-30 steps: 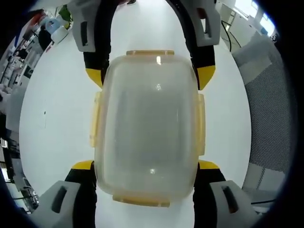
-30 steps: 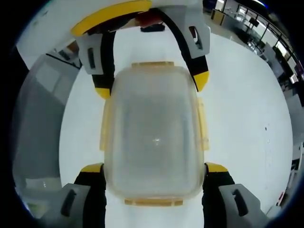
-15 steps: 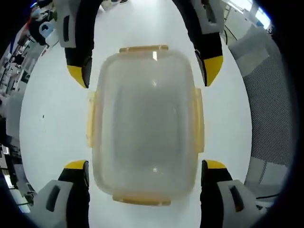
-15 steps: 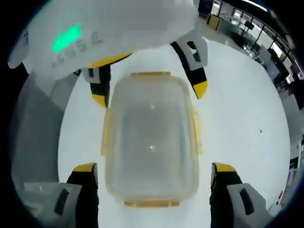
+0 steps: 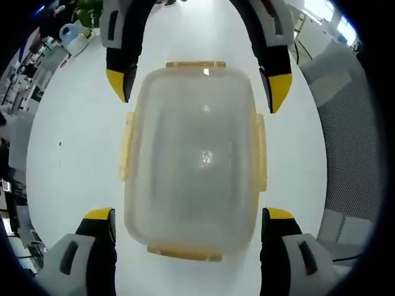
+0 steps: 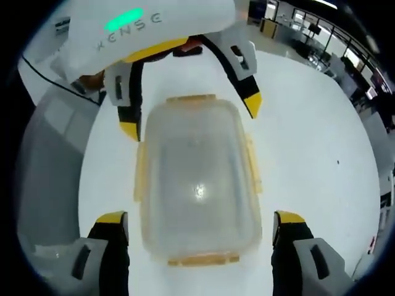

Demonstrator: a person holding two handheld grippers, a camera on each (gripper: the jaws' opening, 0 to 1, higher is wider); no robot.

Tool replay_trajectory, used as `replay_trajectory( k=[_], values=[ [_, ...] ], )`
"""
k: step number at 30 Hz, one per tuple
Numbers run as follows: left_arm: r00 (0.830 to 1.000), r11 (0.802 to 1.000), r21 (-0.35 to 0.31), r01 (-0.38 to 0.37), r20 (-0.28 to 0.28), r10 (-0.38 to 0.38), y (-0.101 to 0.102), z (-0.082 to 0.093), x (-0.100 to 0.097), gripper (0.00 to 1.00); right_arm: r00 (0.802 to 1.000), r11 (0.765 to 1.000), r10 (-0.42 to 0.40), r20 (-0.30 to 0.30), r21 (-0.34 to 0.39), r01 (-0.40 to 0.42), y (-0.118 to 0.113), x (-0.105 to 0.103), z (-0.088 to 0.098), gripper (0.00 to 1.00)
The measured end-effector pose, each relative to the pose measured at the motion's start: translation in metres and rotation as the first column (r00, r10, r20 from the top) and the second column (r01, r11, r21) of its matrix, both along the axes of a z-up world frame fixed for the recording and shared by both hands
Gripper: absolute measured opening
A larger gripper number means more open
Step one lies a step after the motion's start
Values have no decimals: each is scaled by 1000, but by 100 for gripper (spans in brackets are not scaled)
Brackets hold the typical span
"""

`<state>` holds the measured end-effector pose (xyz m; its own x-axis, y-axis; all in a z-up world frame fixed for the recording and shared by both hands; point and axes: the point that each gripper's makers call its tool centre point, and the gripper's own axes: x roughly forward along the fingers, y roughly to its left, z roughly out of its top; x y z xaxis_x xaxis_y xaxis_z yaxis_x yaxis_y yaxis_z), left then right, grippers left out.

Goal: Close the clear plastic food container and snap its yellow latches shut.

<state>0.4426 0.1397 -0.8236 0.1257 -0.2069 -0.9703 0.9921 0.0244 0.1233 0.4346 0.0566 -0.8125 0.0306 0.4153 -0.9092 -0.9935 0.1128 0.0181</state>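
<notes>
The clear plastic container (image 5: 194, 154) (image 6: 197, 179) rests on the white table (image 5: 74, 160) with its lid on. Yellow latches (image 5: 260, 151) lie along its long sides and at both short ends (image 5: 194, 64); I cannot tell whether they are snapped. My left gripper (image 5: 188, 216) is open, its yellow-tipped jaws standing either side of the container's near end, clear of it. My right gripper (image 6: 200, 217) is open in the same way at the opposite end. Each gripper shows in the other's view, the right gripper (image 5: 197, 89) and the left gripper (image 6: 190, 117), jaws wide apart.
A grey mesh chair (image 5: 345, 142) (image 6: 49, 154) stands beside the table. Bottles and clutter (image 5: 71, 37) sit at the table's far edge. An office room with desks (image 6: 333, 37) lies beyond. White tabletop (image 6: 321, 154) spreads around the container.
A second ago both grippers' jaws hugged the container's sides. They have since spread wide and come off it. The container stays on the table with its lid on.
</notes>
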Motion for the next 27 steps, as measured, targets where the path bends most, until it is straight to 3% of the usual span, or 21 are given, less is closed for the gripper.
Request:
replay_trajectory(
  k=[18, 27],
  values=[
    [997, 994, -80, -76, 17, 78, 6, 6, -2, 99, 996, 992, -86, -14, 92, 87, -5, -3, 9, 97],
    [988, 980, -132, -148, 25, 152, 15, 12, 1, 99, 987, 973, -161, -18, 165, 161, -5, 0, 16, 97]
  ],
)
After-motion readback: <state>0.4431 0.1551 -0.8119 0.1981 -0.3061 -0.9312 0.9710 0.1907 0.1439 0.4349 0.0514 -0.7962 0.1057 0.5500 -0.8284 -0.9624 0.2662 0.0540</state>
